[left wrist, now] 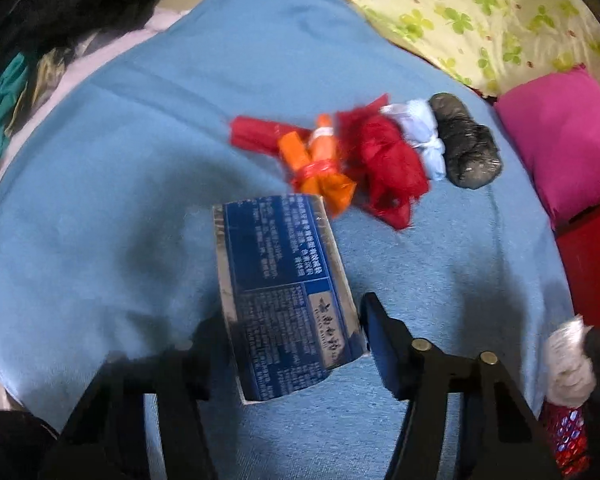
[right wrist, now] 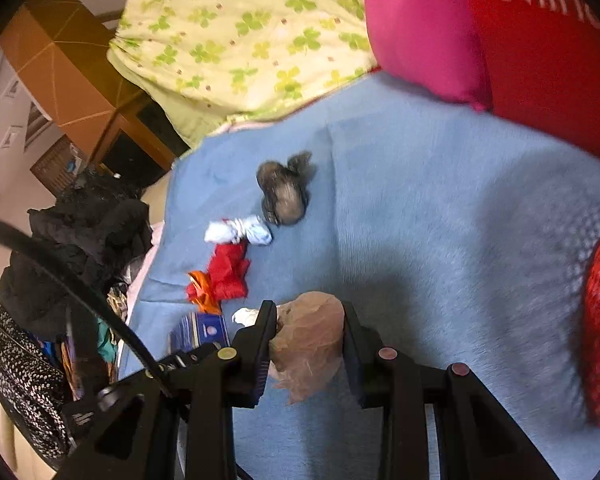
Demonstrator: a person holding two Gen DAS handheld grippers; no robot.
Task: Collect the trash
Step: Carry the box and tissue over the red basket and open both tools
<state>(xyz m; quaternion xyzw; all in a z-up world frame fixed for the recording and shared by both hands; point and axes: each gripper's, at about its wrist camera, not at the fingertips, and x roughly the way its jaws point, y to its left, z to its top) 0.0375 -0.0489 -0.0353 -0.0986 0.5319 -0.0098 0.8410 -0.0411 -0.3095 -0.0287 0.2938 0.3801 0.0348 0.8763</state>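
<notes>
In the left wrist view my left gripper (left wrist: 292,320) is shut on a blue printed carton (left wrist: 284,284), held above the blue blanket (left wrist: 120,200). Beyond it lie an orange bag (left wrist: 320,160), a red bag (left wrist: 384,160), a white bag (left wrist: 424,136) and a grey-black bag (left wrist: 468,144). In the right wrist view my right gripper (right wrist: 306,320) is shut on a crumpled pinkish-tan plastic bag (right wrist: 308,344). Ahead of it lie the red bag (right wrist: 228,272), orange bag (right wrist: 202,292), white bag (right wrist: 240,230), grey-black bag (right wrist: 284,192), the blue carton (right wrist: 200,332) and a white scrap (right wrist: 246,315).
A green clover quilt (right wrist: 240,40), a magenta pillow (right wrist: 420,28) and a red pillow (right wrist: 540,60) lie at the blanket's far side. Dark clothes (right wrist: 80,232) pile at the left edge. A wooden cabinet (right wrist: 72,80) stands beyond.
</notes>
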